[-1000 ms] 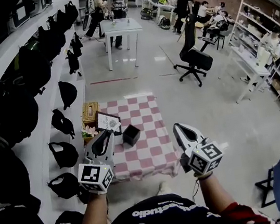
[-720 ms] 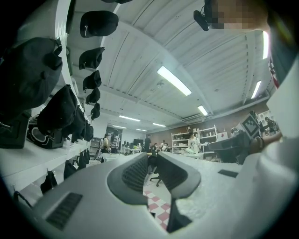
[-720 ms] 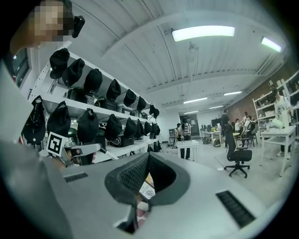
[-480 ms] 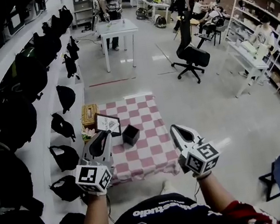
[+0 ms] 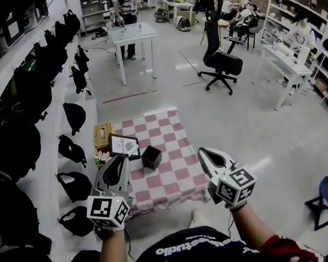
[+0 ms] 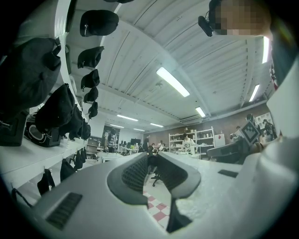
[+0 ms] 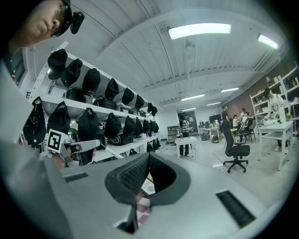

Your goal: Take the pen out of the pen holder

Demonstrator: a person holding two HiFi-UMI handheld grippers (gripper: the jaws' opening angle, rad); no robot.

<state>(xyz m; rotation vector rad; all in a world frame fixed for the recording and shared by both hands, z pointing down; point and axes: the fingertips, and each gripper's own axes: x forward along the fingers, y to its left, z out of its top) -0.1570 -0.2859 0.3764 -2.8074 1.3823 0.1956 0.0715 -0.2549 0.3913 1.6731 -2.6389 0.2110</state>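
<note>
left tongs [image 5: 120, 159]: tips narrowly parted, empty | right tongs [image 5: 202, 152]: tips together, empty | change: both have held still over the desk's [image 5: 177, 177] near edge; reads as a pause | pen holder [image 5: 151, 157]: upright on desk, just right of left tongs' tip, touching neither | pen: too small to make out, inside or elsewhere

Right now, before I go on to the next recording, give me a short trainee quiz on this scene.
1. True or false: the black square pen holder stands on the red-and-white checked tablecloth.
2. What stands just left of it in the head view? A a dark-framed card; B a mug; C a laptop.
3. What do the left gripper and right gripper hold?
Key: 1 true; 2 A; 3 nothing.
</note>
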